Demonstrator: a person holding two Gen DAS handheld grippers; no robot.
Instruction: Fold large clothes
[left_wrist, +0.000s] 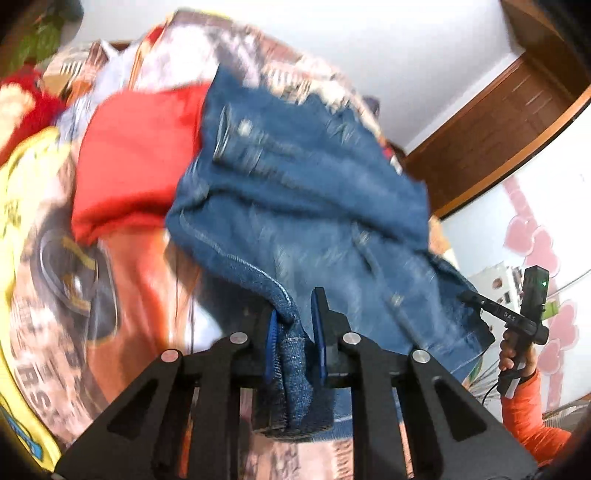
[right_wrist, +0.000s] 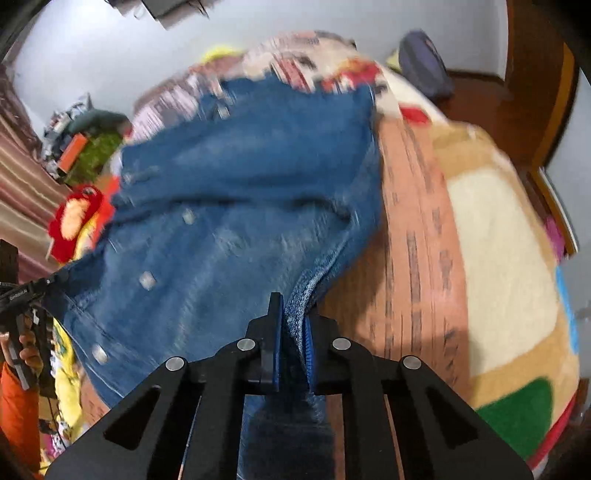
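Note:
A blue denim jacket (left_wrist: 303, 192) with metal buttons hangs stretched between both grippers above a bed; it also shows in the right wrist view (right_wrist: 236, 206). My left gripper (left_wrist: 297, 332) is shut on a bunched denim edge. My right gripper (right_wrist: 293, 332) is shut on another denim edge. The right gripper (left_wrist: 517, 317), held by a hand in an orange sleeve, appears at the right of the left wrist view. The left gripper (right_wrist: 22, 295) appears at the left edge of the right wrist view. Both views are blurred by motion.
A printed blanket (right_wrist: 491, 240) covers the bed under the jacket. A red garment (left_wrist: 136, 162) lies on the bed left of the jacket, with a red plush toy (right_wrist: 77, 218) beyond. A wooden door (left_wrist: 509, 122) and white wall stand behind.

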